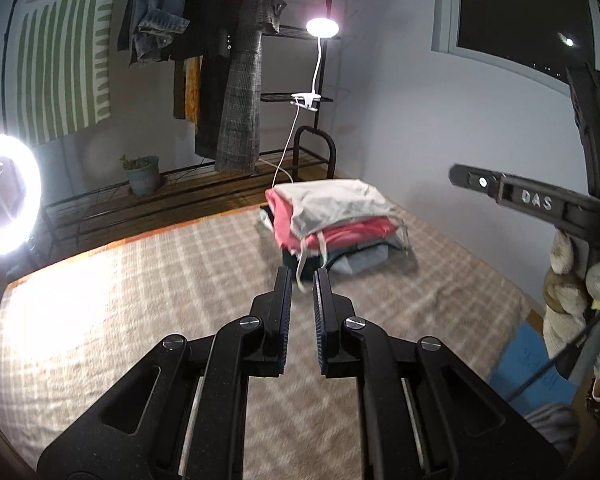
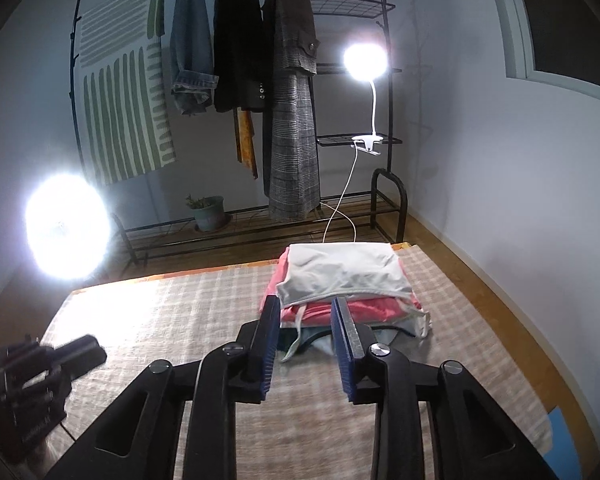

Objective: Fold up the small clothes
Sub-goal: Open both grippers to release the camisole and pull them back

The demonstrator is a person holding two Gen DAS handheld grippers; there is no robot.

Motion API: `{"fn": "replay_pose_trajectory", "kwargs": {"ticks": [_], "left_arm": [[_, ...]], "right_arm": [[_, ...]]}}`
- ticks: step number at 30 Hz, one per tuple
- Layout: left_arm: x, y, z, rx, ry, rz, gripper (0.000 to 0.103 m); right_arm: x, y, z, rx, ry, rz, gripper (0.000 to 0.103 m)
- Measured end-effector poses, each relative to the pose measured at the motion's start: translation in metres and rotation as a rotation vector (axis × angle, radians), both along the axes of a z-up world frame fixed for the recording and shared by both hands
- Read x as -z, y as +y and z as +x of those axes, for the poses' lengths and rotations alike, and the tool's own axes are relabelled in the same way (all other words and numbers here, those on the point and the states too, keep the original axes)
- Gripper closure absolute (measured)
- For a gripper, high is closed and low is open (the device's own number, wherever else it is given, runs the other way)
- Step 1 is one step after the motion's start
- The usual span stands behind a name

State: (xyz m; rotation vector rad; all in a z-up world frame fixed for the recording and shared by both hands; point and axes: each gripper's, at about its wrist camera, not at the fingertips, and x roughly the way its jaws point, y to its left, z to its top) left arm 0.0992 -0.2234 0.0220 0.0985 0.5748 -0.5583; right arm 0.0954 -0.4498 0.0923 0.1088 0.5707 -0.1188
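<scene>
A checked blanket covers the work surface, pale beige and brightly lit on its left side. Behind it stands a black rack hung with a green-striped cloth, a denim jacket, a dark coat and a long plaid coat. A ring light glares at the left edge, and a clip lamp shines from the rack's shelf, its white cord trailing down toward the blanket. A small potted plant sits on the rack's low shelf.

The stack of clothes lies at the far right of the blanket — a white piece on top, pink beneath, darker and grey items at the bottom, a white strap hanging off the near side.

The left gripper hovers over the blanket short of the stack, its jaws nearly together with only a narrow slit, nothing between them. The right gripper also hovers just before the stack — its jaws stand apart, clear of the cloth, holding nothing. In the left view the right tool shows at the right edge in a gloved hand.
</scene>
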Motion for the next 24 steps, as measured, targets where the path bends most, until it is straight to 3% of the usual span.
{"fn": "replay_pose_trajectory", "kwargs": {"ticks": [8,11,15,18,20,24], "left_arm": [[0.022,0.029,-0.014,-0.024,-0.010,-0.002,0.092],[0.029,0.036,-0.014,-0.032,-0.011,-0.020,0.065],[0.038,0.040,-0.015,-0.032,-0.018,0.002,0.060],[0.041,0.043,-0.016,-0.034,-0.026,-0.002,0.045],[0.043,0.045,-0.019,-0.038,-0.035,0.003,0.041],[0.043,0.042,-0.027,-0.032,-0.072,0.022,0.022]], "right_arm": [[0.033,0.029,0.001,0.003,0.025,0.010,0.070],[0.041,0.038,0.000,0.015,0.023,-0.015,0.064],[0.051,0.045,-0.002,0.025,0.020,-0.022,0.048],[0.056,0.047,-0.002,0.030,0.025,-0.041,0.042],[0.058,0.047,-0.003,0.043,0.019,-0.051,0.037],[0.054,0.046,-0.007,0.064,-0.017,-0.044,0.023]]}}
